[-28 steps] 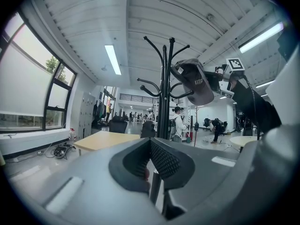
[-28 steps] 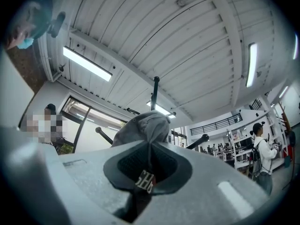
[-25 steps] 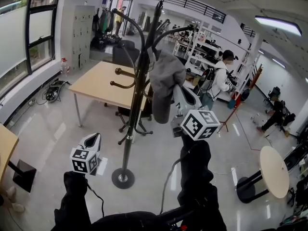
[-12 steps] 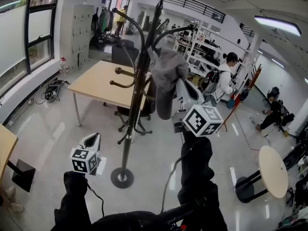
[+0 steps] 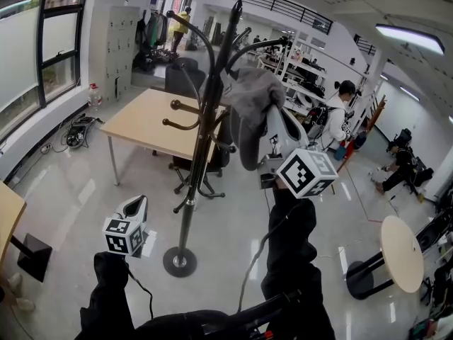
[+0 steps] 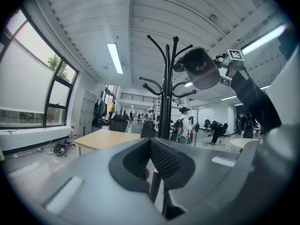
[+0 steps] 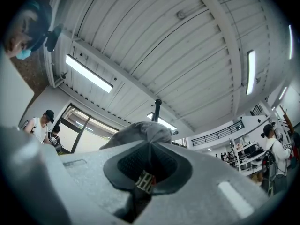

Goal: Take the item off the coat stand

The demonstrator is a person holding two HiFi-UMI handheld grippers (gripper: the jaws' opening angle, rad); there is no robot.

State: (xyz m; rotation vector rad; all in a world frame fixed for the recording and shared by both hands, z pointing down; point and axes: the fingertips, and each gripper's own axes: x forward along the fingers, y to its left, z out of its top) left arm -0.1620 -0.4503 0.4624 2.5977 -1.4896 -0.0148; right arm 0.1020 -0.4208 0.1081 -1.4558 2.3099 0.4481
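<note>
Right now R claw (image 5: 272, 124) is pressed together on the cap (image 5: 249, 108). In the right gripper view the pads pinch a fold of grey cloth w/ a small tag showing btw them, and the cap's crown bulges just past the tips. The cap sits high on the stand (image 5: 204, 126), on the side of the pole facing my R arm, up among the upper hooks (image 5: 258, 46). Can't tell which hook carries it, or whether it's clear of the tip yet.

The relation that counts: the cap is ahead of and above R claw, the claw angles upward into it, and the pole lies just beyond the cap to my left. In the head view the cap hangs w/ its long axis approx vertical, crown up by the hooks and darker end drooping below my claw. The hook tips curl upward, so I judge the way off is up first, then back toward me and rightward, away from the pole. A straight pull back would prob drag cloth against a tip.

L claw (image 5: 136, 209) is low, nearer the stand's base (image 5: 181, 262), well apart from the cap. Its pads are together w/ nothing btw them; only the pole shows past them. R hand is far nearer, so this looks like R's job alone.
</note>
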